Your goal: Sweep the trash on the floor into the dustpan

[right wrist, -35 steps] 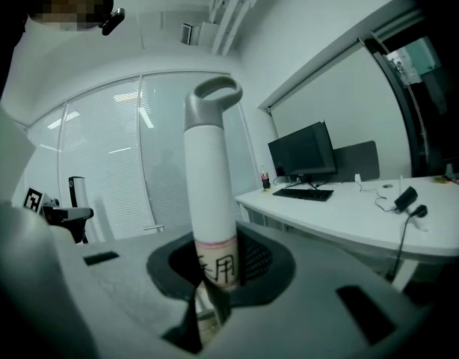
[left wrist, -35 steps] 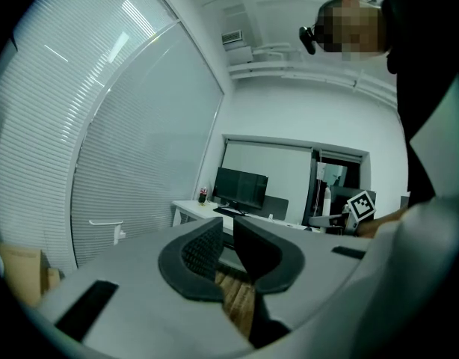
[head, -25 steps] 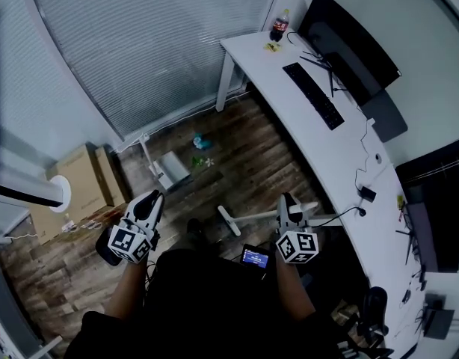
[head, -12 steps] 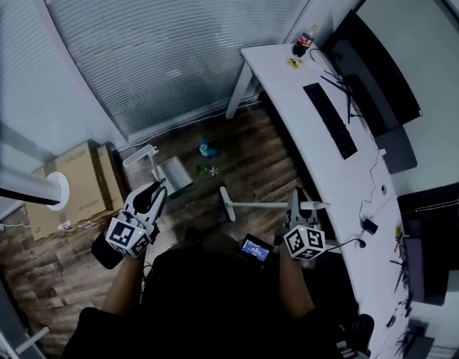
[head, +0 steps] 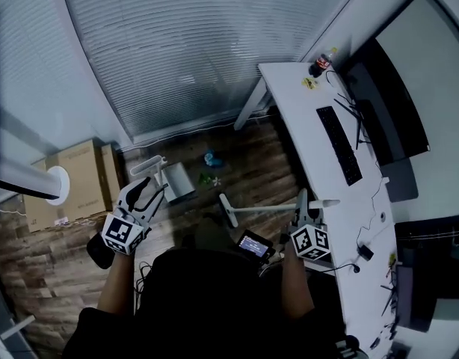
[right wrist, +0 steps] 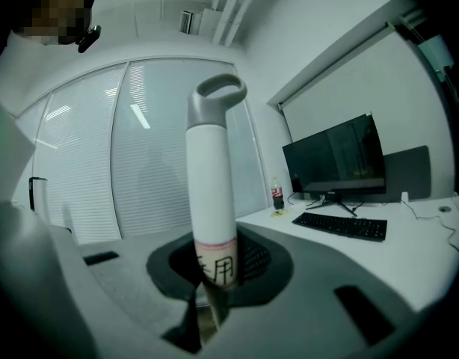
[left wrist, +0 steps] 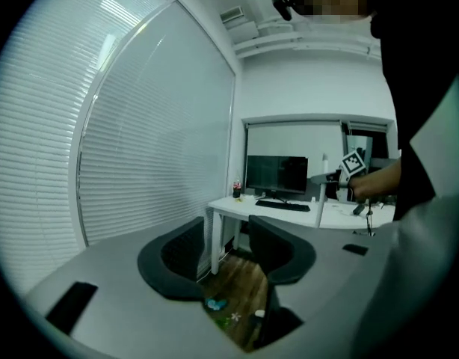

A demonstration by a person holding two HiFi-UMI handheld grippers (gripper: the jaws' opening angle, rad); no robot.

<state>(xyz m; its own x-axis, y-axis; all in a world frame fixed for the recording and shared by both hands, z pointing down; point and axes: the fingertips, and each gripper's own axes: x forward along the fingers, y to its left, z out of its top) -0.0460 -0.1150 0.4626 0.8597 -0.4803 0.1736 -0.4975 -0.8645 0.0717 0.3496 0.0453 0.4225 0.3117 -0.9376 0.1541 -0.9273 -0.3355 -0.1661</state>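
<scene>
Trash lies on the wood floor by the window: a blue piece (head: 209,158), a green piece (head: 205,178) and a small white piece (head: 217,181). A grey dustpan (head: 178,180) with a white handle stands just left of it. My left gripper (head: 150,190) hovers near the dustpan's handle; its jaws are opening with nothing between them (left wrist: 226,254), and through the gap the blue trash (left wrist: 214,304) shows on the floor. My right gripper (head: 303,203) is shut on the white broom handle (right wrist: 211,193), whose grey loop end (right wrist: 217,90) points up. The broom head (head: 227,210) rests near the trash.
A white desk (head: 304,137) runs along the right with a keyboard (head: 339,144), a monitor (head: 386,111) and a cola bottle (head: 321,63). Cardboard boxes (head: 76,178) and a white round base (head: 56,185) stand at the left. Closed blinds (head: 192,51) cover the window ahead.
Both hands have moved forward toward the window and the trash, the broom going along with the right one. The left gripper's jaws stand wider apart than before.
</scene>
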